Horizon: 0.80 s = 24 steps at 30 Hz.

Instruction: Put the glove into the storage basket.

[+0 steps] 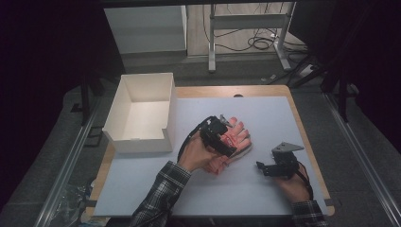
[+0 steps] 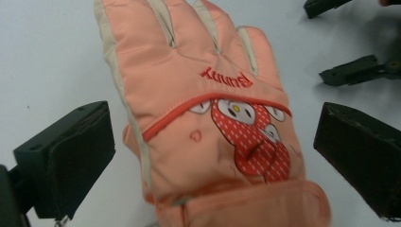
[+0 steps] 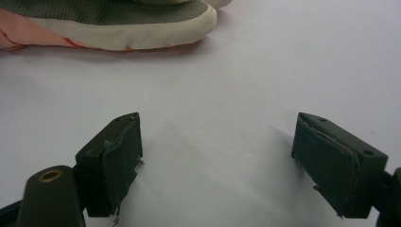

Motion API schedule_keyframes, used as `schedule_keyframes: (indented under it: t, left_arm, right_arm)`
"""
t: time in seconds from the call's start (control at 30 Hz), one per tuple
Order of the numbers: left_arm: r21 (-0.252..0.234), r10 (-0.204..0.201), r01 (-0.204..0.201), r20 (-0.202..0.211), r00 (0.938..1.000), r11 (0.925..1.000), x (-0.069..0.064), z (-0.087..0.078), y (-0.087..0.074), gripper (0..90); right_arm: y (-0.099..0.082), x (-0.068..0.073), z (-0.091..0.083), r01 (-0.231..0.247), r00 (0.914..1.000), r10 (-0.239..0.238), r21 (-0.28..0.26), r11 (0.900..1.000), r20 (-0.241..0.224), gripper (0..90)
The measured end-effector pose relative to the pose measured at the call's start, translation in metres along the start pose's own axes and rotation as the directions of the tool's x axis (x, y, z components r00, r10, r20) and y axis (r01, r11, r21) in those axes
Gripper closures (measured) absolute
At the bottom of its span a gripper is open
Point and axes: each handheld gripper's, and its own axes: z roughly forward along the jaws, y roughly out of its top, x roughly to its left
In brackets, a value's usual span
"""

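The left tool hovers wide open over the pink glove. The right tool, open and empty, sits at 4 o'clock from it.

Plaid flannel sleeves; each black tool trails a dark cable.

"Bunny" in red stitching, upside down, on back of orange glove.

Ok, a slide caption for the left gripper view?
Open left gripper poised over a peach glove with a red cartoon patch, lying on the white table.
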Motion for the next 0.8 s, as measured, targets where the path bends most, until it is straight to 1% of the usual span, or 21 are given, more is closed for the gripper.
schedule_keyframes:
  t: [0.07, 0.13, 0.2, 0.27, 0.37, 0.47, 0.6, 0.8]
  left_arm:
    - [0.006, -0.009, 0.009, 0.003, 1.0, 0.9999, 0.001, 0.006, 0.0, 0.0]
    - [0.021, -0.013, 0.013, -0.003, 0.9999, 0.9997, 0.002, 0.011, 0.0, 0.0]
    - [0.027, -0.02, 0.02, 0.004, 0.9998, 0.9994, 0.003, 0.014, -0.001, 0.0]
    - [0.039, -0.014, 0.013, 0.007, 0.9999, 0.9992, 0.003, 0.017, -0.001, 0.0]
    - [0.058, -0.003, 0.003, 0.005, 1.0, 0.9983, 0.0, 0.023, -0.001, 0.0]
    - [0.081, 0.017, -0.016, -0.017, 0.9997, 0.9966, -0.005, 0.031, -0.002, 0.0]
    - [0.083, 0.016, -0.015, -0.017, 0.9997, 0.9965, -0.004, 0.036, -0.004, 0.0]
    - [0.104, 0.026, -0.023, -0.021, 0.9995, 0.9943, -0.005, 0.045, -0.008, 0.0]
  right_arm:
    - [0.0, 0.0, 0.0, 0.0, 1.0, 0.0, 0.0, 1.0, 0.0, 17.3]
    - [0.0, 0.0, 0.0, 0.0, 1.0, 0.0, -0.001, 1.0, 0.001, 17.2]
    - [0.0, 0.0, 0.0, 0.0, 1.0, 0.0, -0.001, 1.0, 0.001, 17.2]
    - [0.0, 0.0, 0.0, 0.0, 1.0, 0.0, -0.001, 1.0, 0.001, 17.2]
    - [0.0, 0.0, 0.0, 0.0, 1.0, 0.0, -0.001, 1.0, 0.001, 17.2]
    - [0.0, 0.0, 0.0, 0.001, 1.0, -0.001, -0.001, 1.0, 0.001, 17.2]
    - [0.0, 0.0, 0.0, 0.001, 1.0, -0.001, -0.001, 1.0, 0.002, 17.2]
    - [0.0, 0.0, 0.0, 0.0, 1.0, 0.0, -0.001, 1.0, 0.002, 17.2]
